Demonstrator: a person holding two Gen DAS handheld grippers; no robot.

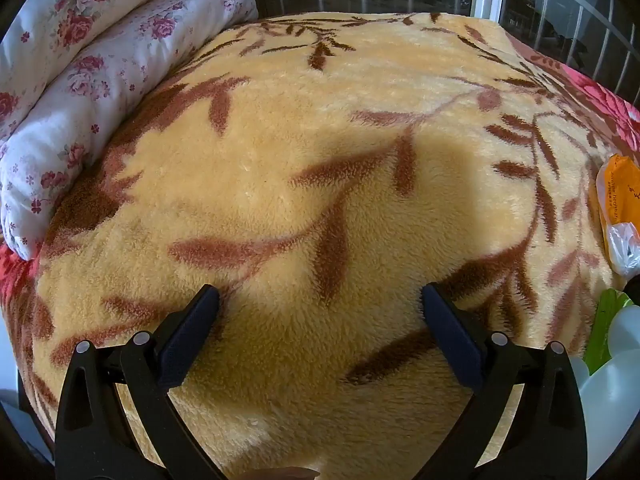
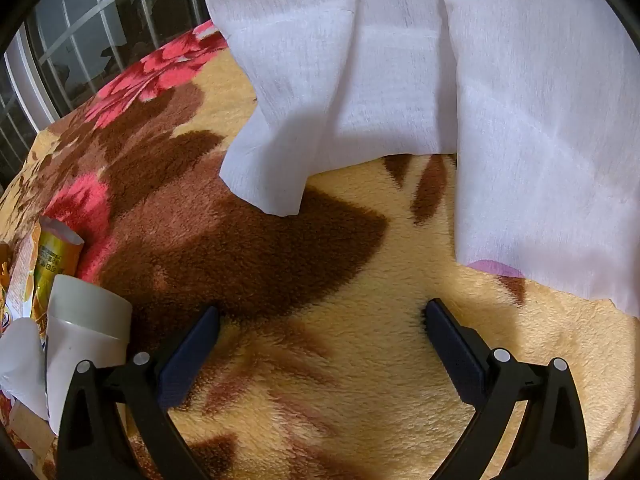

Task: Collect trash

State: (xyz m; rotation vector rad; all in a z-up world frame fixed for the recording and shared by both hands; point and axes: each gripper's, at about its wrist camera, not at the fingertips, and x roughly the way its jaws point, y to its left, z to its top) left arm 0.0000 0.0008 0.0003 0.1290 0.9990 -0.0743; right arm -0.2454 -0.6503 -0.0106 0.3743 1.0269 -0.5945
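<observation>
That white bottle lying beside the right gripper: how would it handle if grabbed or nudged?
The white bottle lies on its side, so a nudge may roll it, though the plush blanket should slow that. It looks like smooth plastic, probably stiff, light and somewhat slippery.

The blanket [image 1: 280, 128] is warm yellow with brown and reddish leaves, and near its edge it has red flowers. The rolled quilt [image 1: 100, 80] is white with small pink roses. The curtain [image 2: 440, 60] is plain white. One wrapper [image 1: 614, 196] is orange, another wrapper [image 2: 56, 256] golden yellow. The bottle [image 2: 80, 332] is white.
</observation>
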